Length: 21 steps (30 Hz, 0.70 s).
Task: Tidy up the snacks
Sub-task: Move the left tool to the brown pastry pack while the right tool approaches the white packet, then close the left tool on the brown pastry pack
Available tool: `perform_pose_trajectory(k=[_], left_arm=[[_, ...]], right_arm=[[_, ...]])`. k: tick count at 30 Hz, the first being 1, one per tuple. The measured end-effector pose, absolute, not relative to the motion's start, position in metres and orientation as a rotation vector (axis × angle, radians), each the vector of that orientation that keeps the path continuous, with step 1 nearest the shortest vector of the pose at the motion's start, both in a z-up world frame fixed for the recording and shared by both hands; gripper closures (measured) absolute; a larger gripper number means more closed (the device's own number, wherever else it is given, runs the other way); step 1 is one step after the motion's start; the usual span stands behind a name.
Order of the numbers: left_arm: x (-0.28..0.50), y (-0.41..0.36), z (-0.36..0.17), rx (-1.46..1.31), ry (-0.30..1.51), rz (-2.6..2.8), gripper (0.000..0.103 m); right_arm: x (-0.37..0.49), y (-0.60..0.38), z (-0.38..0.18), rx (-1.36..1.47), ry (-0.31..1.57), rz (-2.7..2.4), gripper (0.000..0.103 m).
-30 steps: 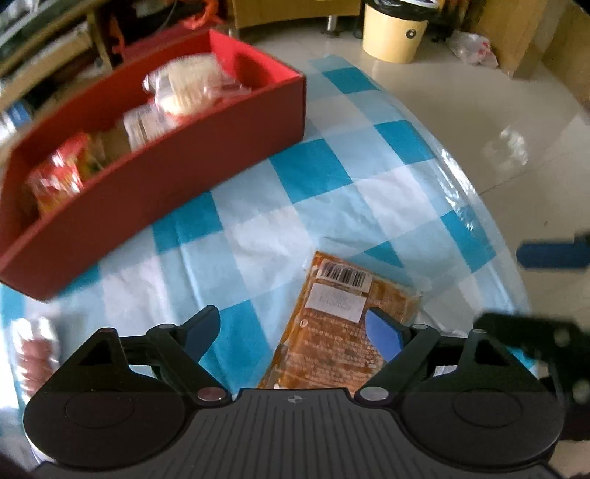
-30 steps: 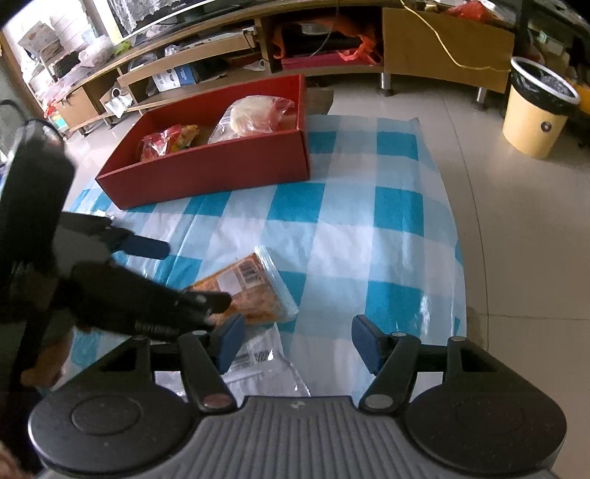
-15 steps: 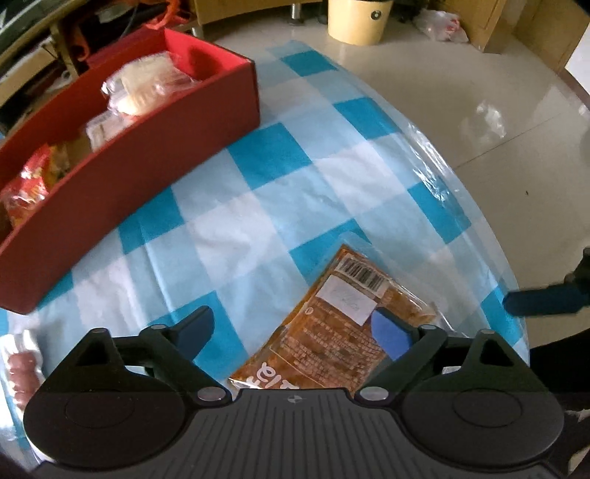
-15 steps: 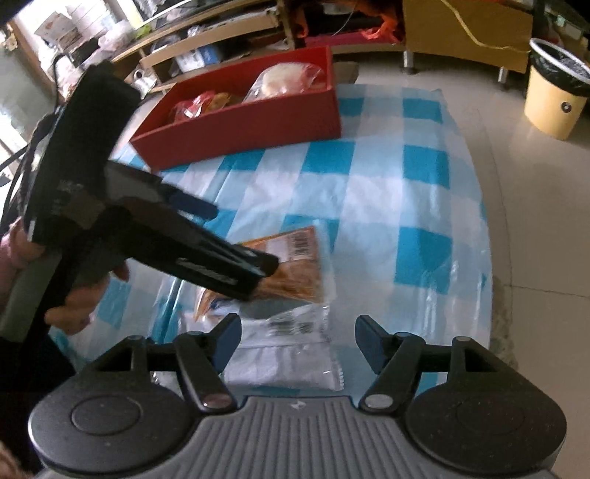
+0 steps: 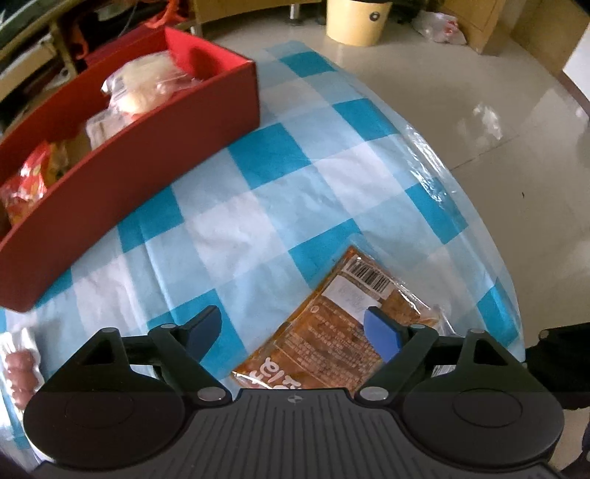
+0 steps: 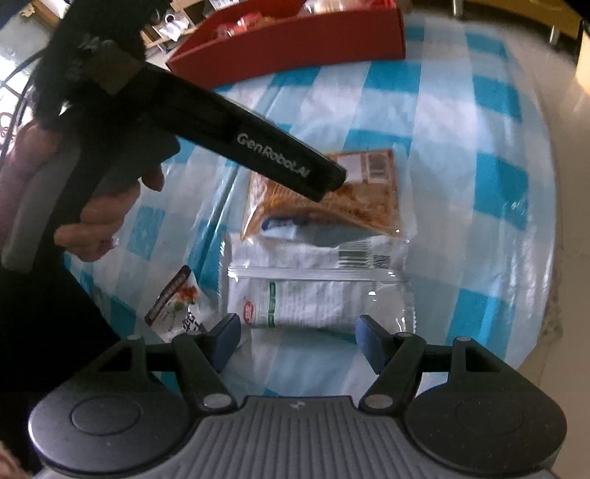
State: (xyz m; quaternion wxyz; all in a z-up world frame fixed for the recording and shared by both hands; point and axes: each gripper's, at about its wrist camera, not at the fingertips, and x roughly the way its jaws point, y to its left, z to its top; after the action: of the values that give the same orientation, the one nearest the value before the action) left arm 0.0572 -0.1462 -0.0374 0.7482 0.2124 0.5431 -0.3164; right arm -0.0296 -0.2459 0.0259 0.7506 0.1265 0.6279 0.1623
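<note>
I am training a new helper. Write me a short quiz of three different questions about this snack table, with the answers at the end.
1. True or false: the left gripper is shut on the orange snack packet.
2. Which container already holds snacks?
A. the red box
B. the yellow bin
C. a blue basket
3. Fill in: in the right wrist view, the packet lying just ahead of the right gripper is the ______ packet.

Key:
1. False. Its jaws stand open above the packet and have just been closing a little.
2. A.
3. White; it lies on the checked cloth, next to the orange one.
</note>
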Motion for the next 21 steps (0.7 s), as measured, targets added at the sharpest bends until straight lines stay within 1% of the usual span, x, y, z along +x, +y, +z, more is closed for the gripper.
perform_pose_trajectory(k=[3, 11, 16, 21], left_arm=[[0.061, -0.144, -0.041, 0.455, 1.212, -0.676, 0.011], [0.069, -0.127, -0.041, 0.442, 1.229, -0.602, 0.011], [0.073, -0.111, -0.039, 0.439, 1.234, -0.537, 0.01], [0.072, -0.093, -0.04, 0.394, 1.264, -0.483, 0.01]], right_arm=[[-0.023, -0.247, 0.02, 0.29, 1.387, 0.352, 0.034], [0.006, -0.249, 0.015, 0.334, 1.387, 0.331, 0.032], [0.031, -0.243, 0.017, 0.255, 1.351, 0.286, 0.032], [0.05, -0.231, 0.013, 0.109, 1.338, 0.241, 0.028]])
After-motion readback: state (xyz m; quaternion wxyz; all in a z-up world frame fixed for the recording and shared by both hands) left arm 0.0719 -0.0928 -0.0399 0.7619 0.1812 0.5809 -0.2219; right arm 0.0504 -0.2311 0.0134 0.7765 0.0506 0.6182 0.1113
